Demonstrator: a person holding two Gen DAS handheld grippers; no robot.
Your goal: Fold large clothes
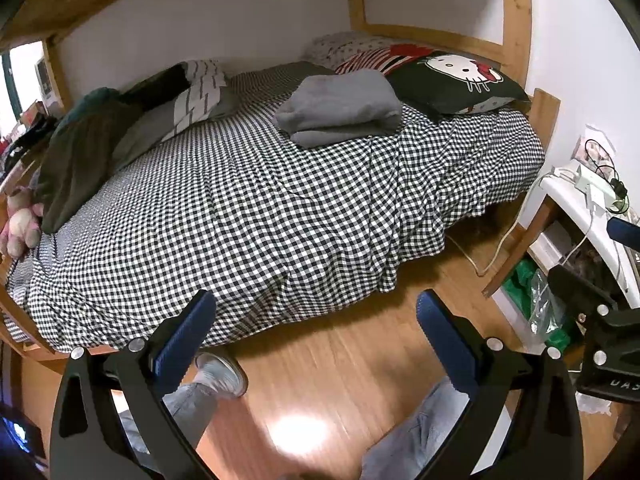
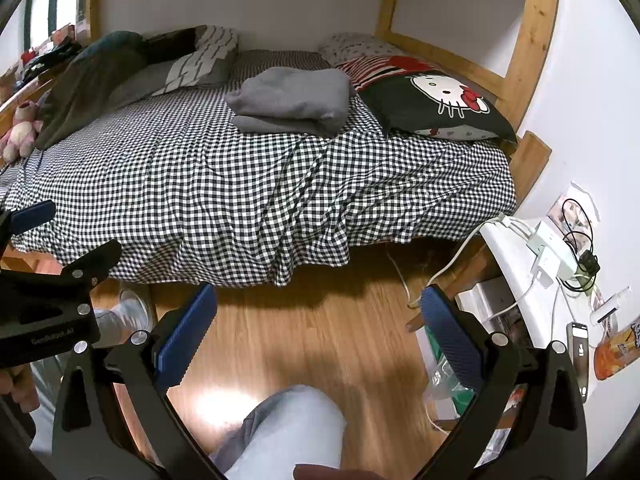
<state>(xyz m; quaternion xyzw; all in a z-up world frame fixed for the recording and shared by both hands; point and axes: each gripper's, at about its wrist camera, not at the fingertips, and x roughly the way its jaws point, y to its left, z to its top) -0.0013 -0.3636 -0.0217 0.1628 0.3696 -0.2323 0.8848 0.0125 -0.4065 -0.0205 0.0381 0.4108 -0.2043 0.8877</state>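
Note:
A grey garment [image 1: 340, 108] lies folded in a thick stack on the checked bed [image 1: 248, 216], near the pillows; it also shows in the right wrist view [image 2: 290, 100]. My left gripper [image 1: 316, 308] is open and empty, held over the wooden floor in front of the bed's near edge. My right gripper [image 2: 318, 304] is open and empty too, over the floor to the right of the left one. The left gripper's body shows at the left edge of the right wrist view [image 2: 44, 300]. Both are well short of the garment.
A Hello Kitty pillow [image 1: 456, 80] lies right of the garment. Dark clothes and striped bedding [image 1: 120, 128] are heaped along the bed's left side, with a pink plush [image 1: 20, 220]. A white side table [image 2: 560, 280] with chargers, cables and a phone stands at right. My legs are below.

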